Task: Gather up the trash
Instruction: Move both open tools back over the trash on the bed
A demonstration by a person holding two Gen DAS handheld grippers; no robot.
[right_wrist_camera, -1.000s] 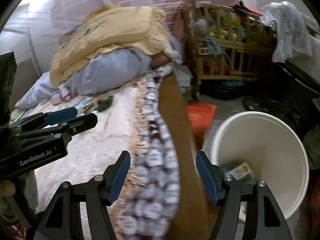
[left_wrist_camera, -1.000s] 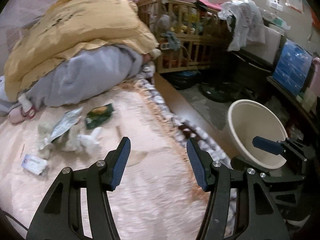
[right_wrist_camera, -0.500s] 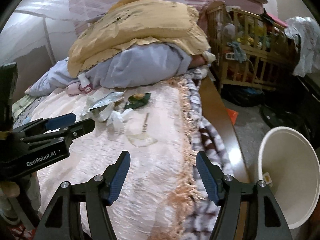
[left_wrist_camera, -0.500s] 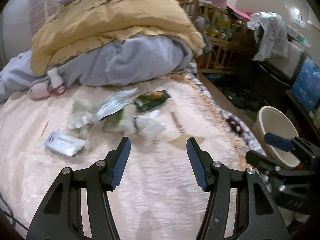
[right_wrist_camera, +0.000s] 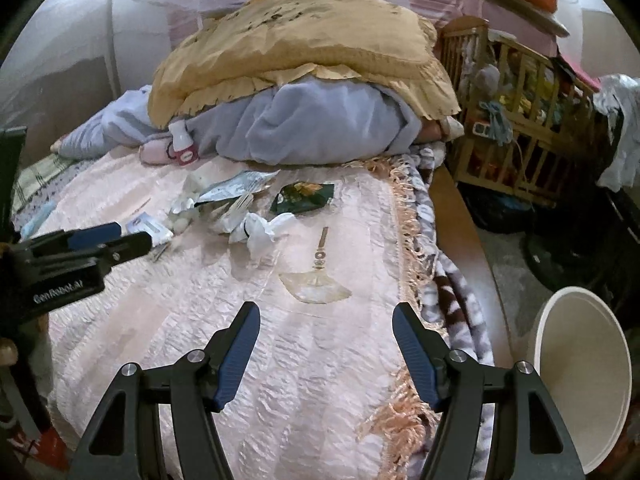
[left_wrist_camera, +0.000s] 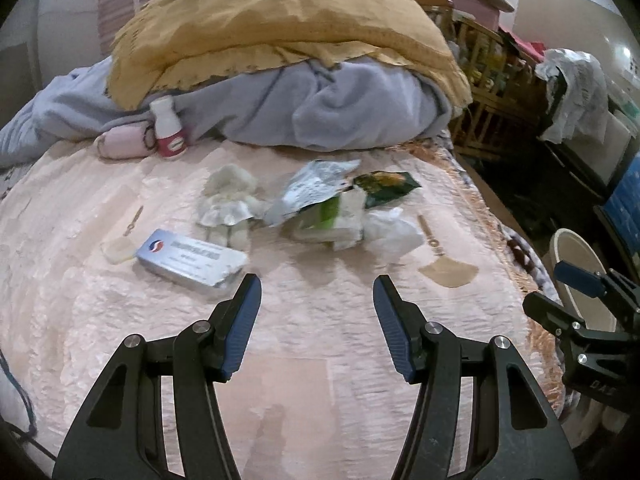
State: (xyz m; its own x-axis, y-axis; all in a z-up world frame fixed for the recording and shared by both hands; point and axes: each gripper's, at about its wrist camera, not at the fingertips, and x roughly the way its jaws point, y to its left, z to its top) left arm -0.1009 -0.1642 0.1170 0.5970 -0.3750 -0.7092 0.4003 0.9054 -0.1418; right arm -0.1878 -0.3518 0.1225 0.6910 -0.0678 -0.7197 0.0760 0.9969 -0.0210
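Bulk of pickup judged undone. Left gripper (left_wrist_camera: pixel 316 296) spread wide, nothing held; right gripper (right_wrist_camera: pixel 326 322) likewise spread, empty. Litter lying on pink bedspread (left_wrist_camera: pixel 304 380) ahead of both tools: silver packet (left_wrist_camera: pixel 191 258) just ahead-left of left fingertips, long axis running from far-left to near-right. Crumpled tissue (left_wrist_camera: pixel 390 232) ahead-right, no clear axis. Silver wrapper (left_wrist_camera: pixel 316 184) and dark green wrapper (left_wrist_camera: pixel 386 186) farther ahead, green one's long axis crosswise. White bin (right_wrist_camera: pixel 584 384) off to right of right gripper, below bed edge; contents not visible.
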